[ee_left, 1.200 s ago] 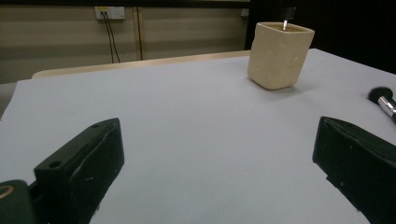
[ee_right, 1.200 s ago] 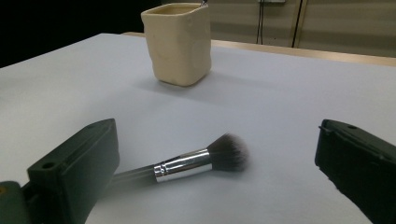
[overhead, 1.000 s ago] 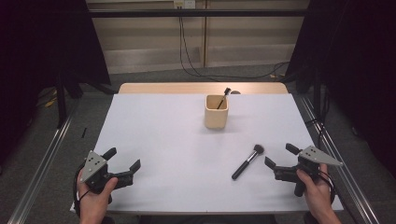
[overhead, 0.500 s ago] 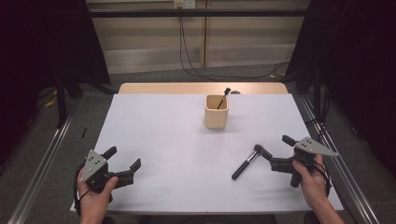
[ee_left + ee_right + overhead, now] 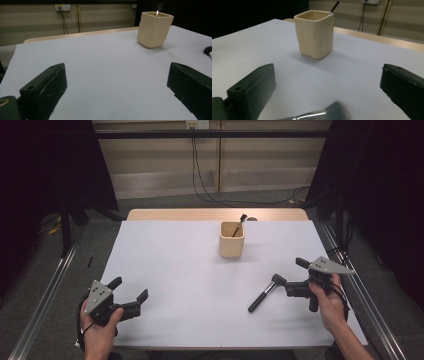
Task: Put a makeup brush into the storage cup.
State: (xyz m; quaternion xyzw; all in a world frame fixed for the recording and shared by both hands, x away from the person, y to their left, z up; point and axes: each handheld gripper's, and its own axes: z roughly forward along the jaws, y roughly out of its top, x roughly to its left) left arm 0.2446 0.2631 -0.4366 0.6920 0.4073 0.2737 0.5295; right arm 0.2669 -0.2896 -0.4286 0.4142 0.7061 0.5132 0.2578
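Right gripper (image 5: 289, 276) at near right of table, held in person's right hand (image 5: 327, 302), jaws spread wide and holding nothing, grey plate on top. Makeup brush (image 5: 264, 294) lies flat on white table (image 5: 170, 255) just left of that gripper, bristle head toward gripper, black handle running near-left. In high view 1 jaw tip sits right at brush head; cannot tell if touching. In right gripper view brush head (image 5: 336, 109) shows blurred low between the 2 black jaws, silver ferrule beside it, jaws well apart on either side and not clamped on it.

Left gripper (image 5: 131, 294) at near left of table, in person's left hand (image 5: 100, 322), jaws also spread wide with nothing between them, tips just above table surface. In left gripper view bare white table between the 2 jaws, a dark bit of brush head (image 5: 208, 51) at right edge.

Beige cup (image 5: 232, 239) stands upright toward far middle of table, well apart from both grippers. 1 thin black brush (image 5: 240, 223) stands in the cup, leaning toward far right, tip above rim. Same cup (image 5: 315, 33) sits ahead of right gripper's jaws, farther off and upright, thin handle poking out at its right corner.

Wooden table edge (image 5: 215, 214) visible past white sheet at far side, cables (image 5: 200, 175) hang down far wall
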